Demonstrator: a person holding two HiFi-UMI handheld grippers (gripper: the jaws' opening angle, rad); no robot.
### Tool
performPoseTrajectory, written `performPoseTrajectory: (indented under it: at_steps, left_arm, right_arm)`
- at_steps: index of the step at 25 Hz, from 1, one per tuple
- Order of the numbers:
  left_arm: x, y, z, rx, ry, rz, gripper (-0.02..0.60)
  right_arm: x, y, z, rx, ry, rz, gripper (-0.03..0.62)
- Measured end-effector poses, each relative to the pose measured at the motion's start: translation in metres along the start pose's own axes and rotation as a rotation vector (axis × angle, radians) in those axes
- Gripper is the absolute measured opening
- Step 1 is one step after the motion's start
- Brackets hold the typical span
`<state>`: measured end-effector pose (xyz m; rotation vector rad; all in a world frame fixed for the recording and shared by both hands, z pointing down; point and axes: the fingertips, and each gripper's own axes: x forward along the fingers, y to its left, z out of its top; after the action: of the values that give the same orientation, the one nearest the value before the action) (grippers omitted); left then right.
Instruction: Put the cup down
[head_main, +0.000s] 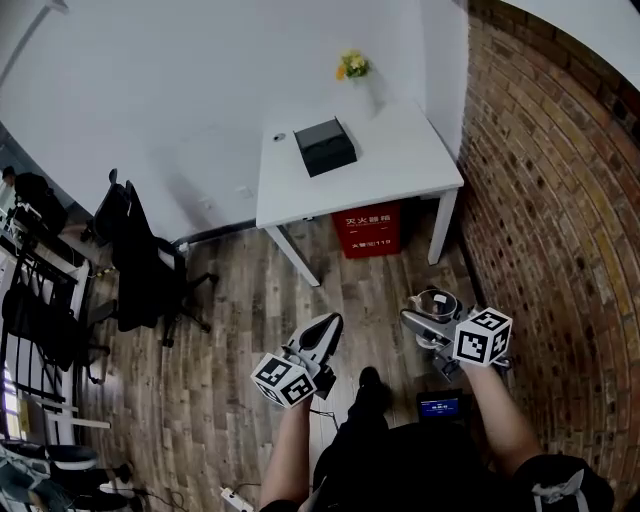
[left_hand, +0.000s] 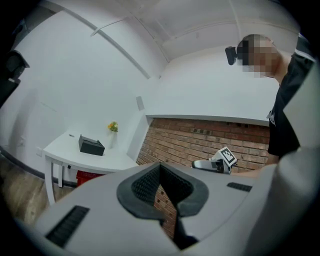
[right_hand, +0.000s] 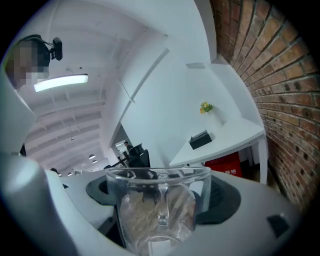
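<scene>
A clear glass cup (right_hand: 157, 210) with a handle sits upright between the jaws of my right gripper (right_hand: 160, 192), which is shut on it. In the head view the cup (head_main: 436, 302) hangs in the air above the wooden floor, held by the right gripper (head_main: 430, 320), well short of the white table (head_main: 400, 165). My left gripper (head_main: 322, 335) is held low at the centre, and its dark pads (left_hand: 145, 187) meet with nothing between them. The left gripper view also shows the right gripper (left_hand: 216, 164) against the brick wall.
On the table stand a black box (head_main: 325, 146) and a vase of yellow flowers (head_main: 352, 66). A red box (head_main: 366, 230) sits under the table. The brick wall (head_main: 560, 220) runs along the right. Black office chairs (head_main: 140, 265) stand at the left.
</scene>
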<state>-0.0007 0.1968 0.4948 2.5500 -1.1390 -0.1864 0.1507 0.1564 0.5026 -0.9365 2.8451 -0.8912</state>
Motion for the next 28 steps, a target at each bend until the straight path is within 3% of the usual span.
performPoseTrajectory:
  at_steps: [7, 14, 23, 28]
  left_arm:
    - [0.060, 0.116, 0.051, 0.009, 0.030, -0.075, 0.008]
    - [0.101, 0.187, 0.070, -0.033, 0.048, -0.109, 0.008]
    - [0.163, 0.277, 0.079, -0.043, 0.064, -0.067, 0.008]
    - [0.221, 0.331, 0.101, -0.051, 0.076, -0.035, 0.008]
  right_arm:
    - [0.104, -0.040, 0.068, 0.029, -0.055, -0.048, 0.439]
    - [0.176, -0.073, 0.094, 0.039, -0.023, -0.074, 0.439]
    - [0.267, -0.142, 0.123, 0.063, -0.002, -0.020, 0.439]
    - [0.335, -0.193, 0.169, 0.066, 0.015, 0.039, 0.439]
